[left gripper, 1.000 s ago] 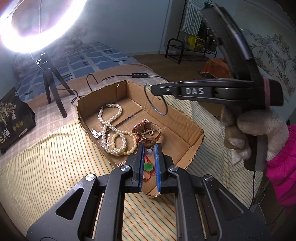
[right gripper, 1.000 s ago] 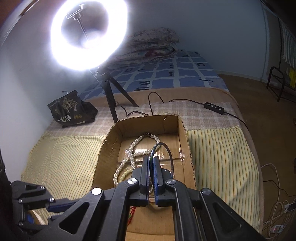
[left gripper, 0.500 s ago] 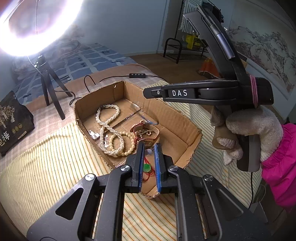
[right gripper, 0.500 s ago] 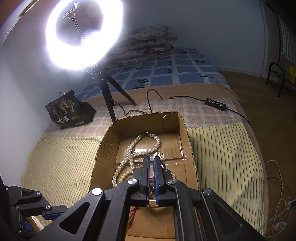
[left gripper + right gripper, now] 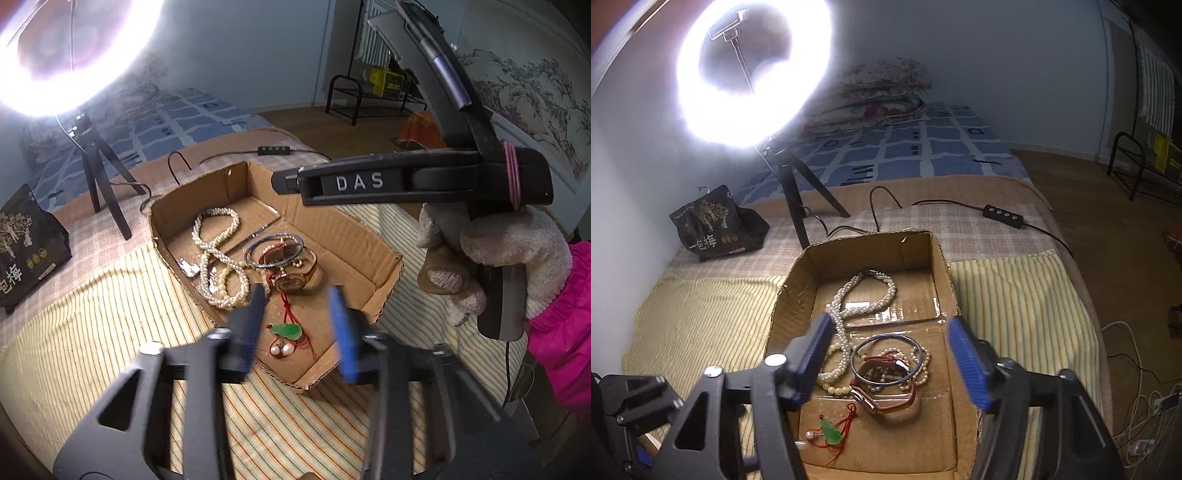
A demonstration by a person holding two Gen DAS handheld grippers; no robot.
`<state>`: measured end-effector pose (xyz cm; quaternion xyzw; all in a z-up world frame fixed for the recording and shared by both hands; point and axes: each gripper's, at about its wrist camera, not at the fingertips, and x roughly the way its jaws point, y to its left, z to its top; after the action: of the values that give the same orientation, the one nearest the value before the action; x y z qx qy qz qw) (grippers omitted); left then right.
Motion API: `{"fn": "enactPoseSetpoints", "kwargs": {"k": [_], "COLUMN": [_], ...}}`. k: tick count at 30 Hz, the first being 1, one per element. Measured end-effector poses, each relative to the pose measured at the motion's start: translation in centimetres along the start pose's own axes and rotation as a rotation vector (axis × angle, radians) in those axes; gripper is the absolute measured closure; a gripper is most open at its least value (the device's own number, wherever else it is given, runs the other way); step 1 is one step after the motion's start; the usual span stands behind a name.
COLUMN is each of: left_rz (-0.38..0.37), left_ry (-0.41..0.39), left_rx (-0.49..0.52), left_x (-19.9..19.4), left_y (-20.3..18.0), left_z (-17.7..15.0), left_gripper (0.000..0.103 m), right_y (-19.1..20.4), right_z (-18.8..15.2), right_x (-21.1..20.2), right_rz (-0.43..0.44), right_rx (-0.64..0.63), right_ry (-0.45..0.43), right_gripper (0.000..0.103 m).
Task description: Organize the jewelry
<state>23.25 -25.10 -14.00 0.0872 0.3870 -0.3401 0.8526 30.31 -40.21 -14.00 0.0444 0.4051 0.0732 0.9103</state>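
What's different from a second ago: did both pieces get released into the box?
Yes. The right gripper let go of the bangle, now lying on the watch; the left gripper dropped the jade pendant. Both jaws are opening, empty. Pearl necklace and cardboard box unchanged.

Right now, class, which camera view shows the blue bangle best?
The right wrist view: the blue bangle shows as a near-complete ring resting across the watch. The left wrist view shows it smaller, farther away and flattened.

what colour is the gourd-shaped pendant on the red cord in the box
Green pendant; it shows best in the left wrist view.
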Motion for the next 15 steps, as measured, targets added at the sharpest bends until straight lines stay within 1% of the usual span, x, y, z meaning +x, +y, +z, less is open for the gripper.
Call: {"fn": "enactPoseSetpoints", "kwargs": {"k": [3, 7, 15], "left_rz": [0.003, 0.006, 0.014], "left_ry": [-0.012, -0.020, -0.034], "left_rx": [0.004, 0.001, 0.003], "left_x": [-0.5, -1.0, -2.7], "left_y": [-0.1, -0.1, -0.4], "left_z": [0.1, 0.2, 0.1], "left_gripper": [0.059, 0.059, 0.059], "right_y": [0.0, 0.1, 0.9], "right_z": [0.0, 0.1, -0.3], "right_x": [-0.4, -1.1, -2.8], "right_rz": [-0.013, -0.028, -0.038], "right_rx": [-0.002, 0.001, -0.009], "right_ry": [-0.008, -0.018, -0.031], "right_gripper": [0.026, 0.020, 0.019]}}
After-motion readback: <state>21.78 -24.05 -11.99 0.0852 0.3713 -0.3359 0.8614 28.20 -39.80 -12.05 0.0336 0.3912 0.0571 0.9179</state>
